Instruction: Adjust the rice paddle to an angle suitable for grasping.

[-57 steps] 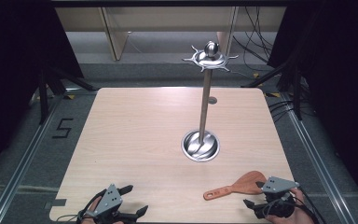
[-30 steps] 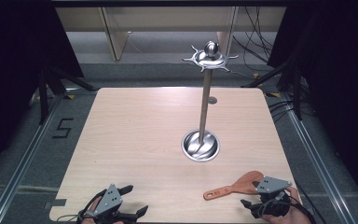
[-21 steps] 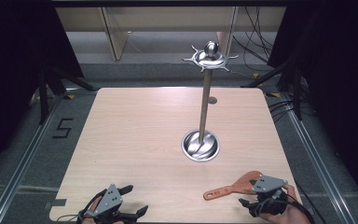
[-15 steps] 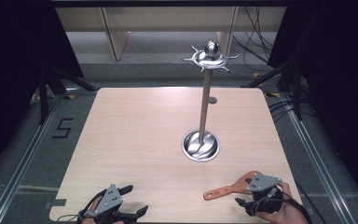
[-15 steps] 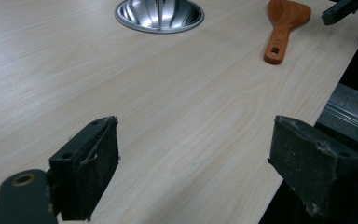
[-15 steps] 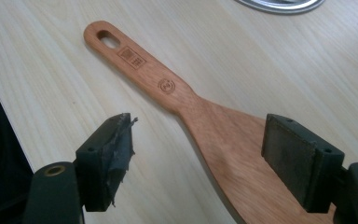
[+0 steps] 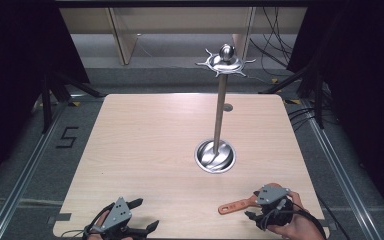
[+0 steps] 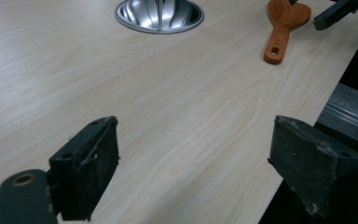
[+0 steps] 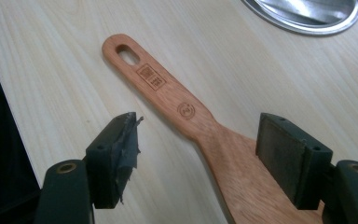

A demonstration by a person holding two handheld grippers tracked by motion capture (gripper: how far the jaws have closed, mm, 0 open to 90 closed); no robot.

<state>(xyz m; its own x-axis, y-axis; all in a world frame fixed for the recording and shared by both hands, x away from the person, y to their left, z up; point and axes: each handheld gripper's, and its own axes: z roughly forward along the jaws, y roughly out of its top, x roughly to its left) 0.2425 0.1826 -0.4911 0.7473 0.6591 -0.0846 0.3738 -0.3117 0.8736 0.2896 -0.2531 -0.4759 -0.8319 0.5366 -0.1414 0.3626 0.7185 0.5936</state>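
Two open jaws of my right gripper (image 9: 196, 154), just closing, straddle the flat orange-brown wooden spatula (image 9: 186, 112), blade cut off at lower frame; left gripper (image 8: 193, 168) gapes empty.

Both grippers, left gripper (image 7: 130, 222) and right gripper (image 7: 269, 209), are black with grey three-cornered top plates.

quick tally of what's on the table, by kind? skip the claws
Wooden utensil: 1, the orange-brown wooden spatula with a slotted handle, flat near the front right edge.
Metal stand: 1, the tall steel hook stand with a round dish base, right of centre.
Total: 2 things on the pale wood table.
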